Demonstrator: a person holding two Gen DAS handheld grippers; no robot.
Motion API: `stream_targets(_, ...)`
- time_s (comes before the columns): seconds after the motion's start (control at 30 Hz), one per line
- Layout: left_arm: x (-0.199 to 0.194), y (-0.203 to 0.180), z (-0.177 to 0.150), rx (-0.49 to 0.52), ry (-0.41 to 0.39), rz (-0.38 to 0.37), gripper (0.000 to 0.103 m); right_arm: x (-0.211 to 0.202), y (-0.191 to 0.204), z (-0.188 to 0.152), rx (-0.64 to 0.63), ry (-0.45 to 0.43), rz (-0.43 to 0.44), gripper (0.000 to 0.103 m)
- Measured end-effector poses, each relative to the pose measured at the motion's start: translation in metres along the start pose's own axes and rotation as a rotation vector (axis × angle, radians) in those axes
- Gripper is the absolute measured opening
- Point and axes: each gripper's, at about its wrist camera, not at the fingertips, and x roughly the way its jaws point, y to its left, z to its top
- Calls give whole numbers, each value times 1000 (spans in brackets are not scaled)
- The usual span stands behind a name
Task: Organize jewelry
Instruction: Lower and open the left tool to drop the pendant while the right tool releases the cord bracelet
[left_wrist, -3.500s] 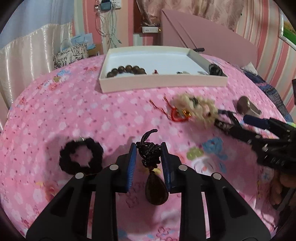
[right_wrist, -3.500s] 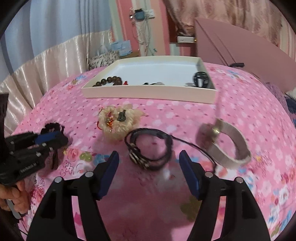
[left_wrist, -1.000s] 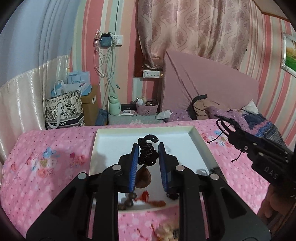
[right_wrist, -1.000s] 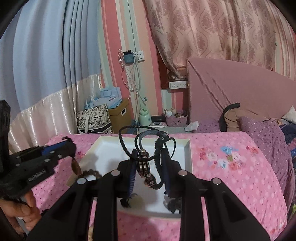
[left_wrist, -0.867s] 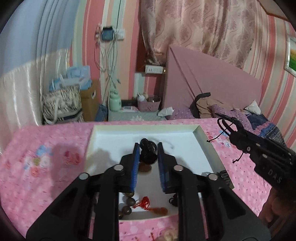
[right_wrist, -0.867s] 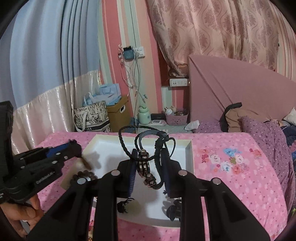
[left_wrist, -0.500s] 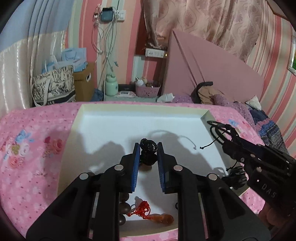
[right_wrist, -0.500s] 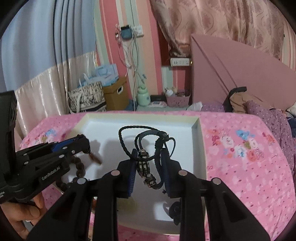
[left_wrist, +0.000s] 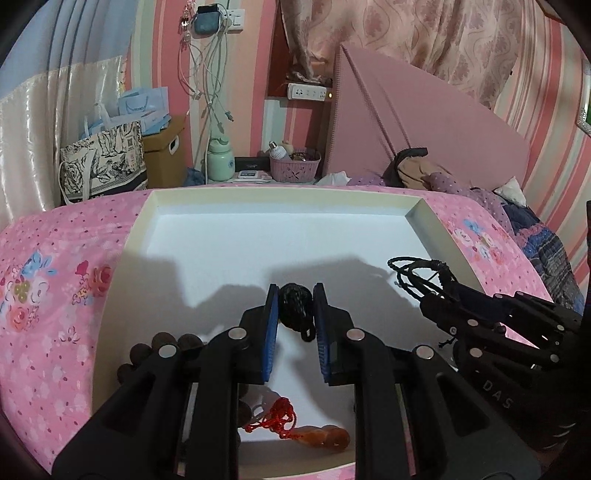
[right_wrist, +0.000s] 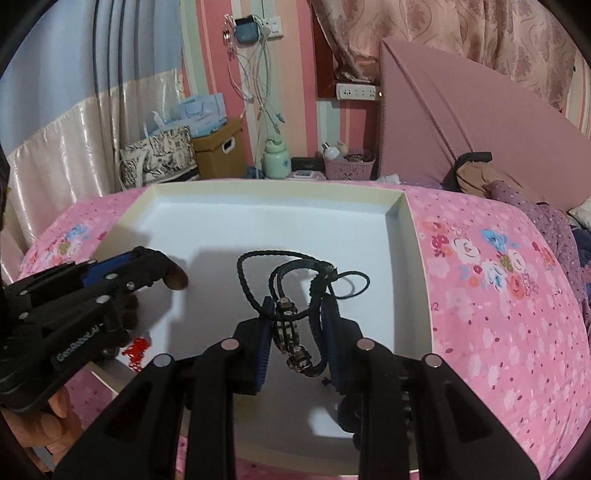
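Since 3.5 seconds earlier I had carried both pieces off the bedspread to over the tray (left_wrist: 280, 194). My left gripper (left_wrist: 294, 308) clamped the pendant (left_wrist: 293, 304), my right gripper (right_wrist: 297, 314) the bracelet (right_wrist: 291, 295); neither was released yet, while beads (left_wrist: 162, 341) already lay inside.

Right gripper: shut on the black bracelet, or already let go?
Shut on it. The right gripper clamps the black bracelet, its loops hanging over the white tray.
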Motion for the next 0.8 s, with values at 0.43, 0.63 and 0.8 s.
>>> stream_targets(0.43, 18, -4, -8, -9, 62, 4, 14, 13, 2, -4, -33, 65, -33, 27)
stream_targets(0.63, 29, -2, -15, -14, 109, 26, 15, 16, -1, -6, -35, 76, -57, 28)
stream_targets(0.8, 30, -4, -15, -12, 111, 20, 15, 17, 0, -7, -44, 77, -58, 32)
